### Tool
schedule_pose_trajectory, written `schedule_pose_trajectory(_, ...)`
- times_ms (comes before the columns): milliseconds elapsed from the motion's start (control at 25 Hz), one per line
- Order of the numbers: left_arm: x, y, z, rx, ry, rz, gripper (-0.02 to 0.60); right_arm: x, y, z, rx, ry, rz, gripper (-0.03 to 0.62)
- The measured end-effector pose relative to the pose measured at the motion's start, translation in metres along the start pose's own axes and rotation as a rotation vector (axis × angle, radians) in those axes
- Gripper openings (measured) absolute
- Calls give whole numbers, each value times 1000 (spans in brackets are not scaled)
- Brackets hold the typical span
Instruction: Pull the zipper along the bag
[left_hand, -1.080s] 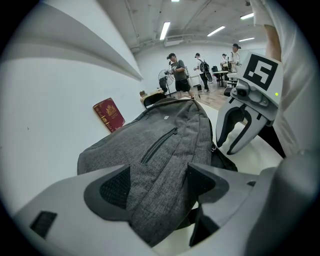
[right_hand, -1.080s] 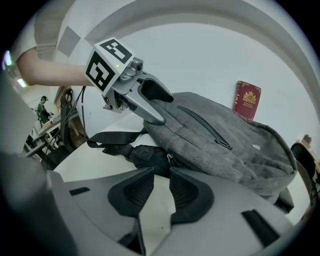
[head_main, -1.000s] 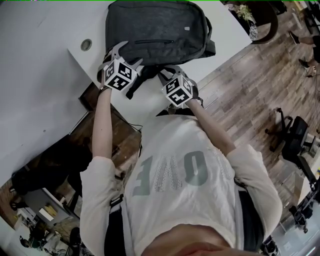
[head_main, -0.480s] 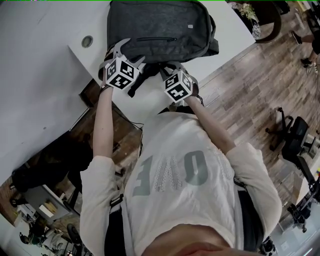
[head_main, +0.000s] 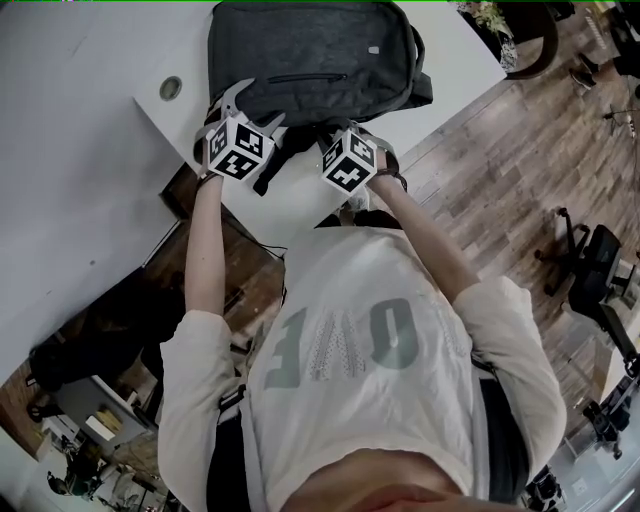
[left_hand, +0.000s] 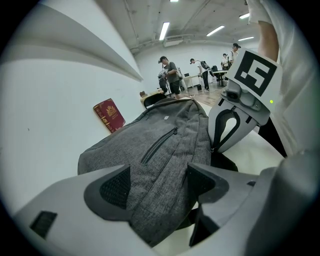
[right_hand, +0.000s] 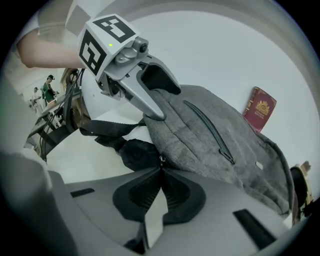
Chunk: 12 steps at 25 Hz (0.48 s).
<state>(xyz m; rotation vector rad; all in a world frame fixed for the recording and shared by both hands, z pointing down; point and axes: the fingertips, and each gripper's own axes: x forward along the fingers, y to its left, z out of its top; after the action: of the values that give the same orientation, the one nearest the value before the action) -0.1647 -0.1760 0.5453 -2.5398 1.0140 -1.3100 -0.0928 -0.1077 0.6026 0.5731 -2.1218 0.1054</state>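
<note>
A grey backpack (head_main: 310, 55) lies flat on the white table (head_main: 90, 150), with its front pocket zipper (left_hand: 159, 146) facing up. My left gripper (head_main: 252, 103) grips the bag's near left edge; grey fabric (left_hand: 160, 180) fills the gap between its pads. My right gripper (head_main: 338, 132) is at the near right edge. Its jaws have just been closing and now meet on the small metal zipper pull (right_hand: 161, 159) at their tips. In the right gripper view the left gripper (right_hand: 155, 112) presses on the bag's edge.
A red booklet (right_hand: 260, 109) lies on the table beyond the bag. Black straps (right_hand: 115, 132) trail off the bag's near end toward the table edge. A round cable hole (head_main: 171, 88) sits left of the bag. Office chairs (head_main: 590, 270) stand on the wood floor.
The right gripper has rolled and shifted slightly toward the bag's edge. The left gripper has stayed put on the bag.
</note>
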Motion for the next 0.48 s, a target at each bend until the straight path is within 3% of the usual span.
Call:
schedule_pose_trajectory(240, 2, 0, 0, -1, 4, 0, 379, -6, -5, -8, 102, 37, 10, 30)
schedule_pose_trajectory(480, 1, 0, 0, 0, 0, -3, 379, -24, -28, -36, 166, 72, -51, 29)
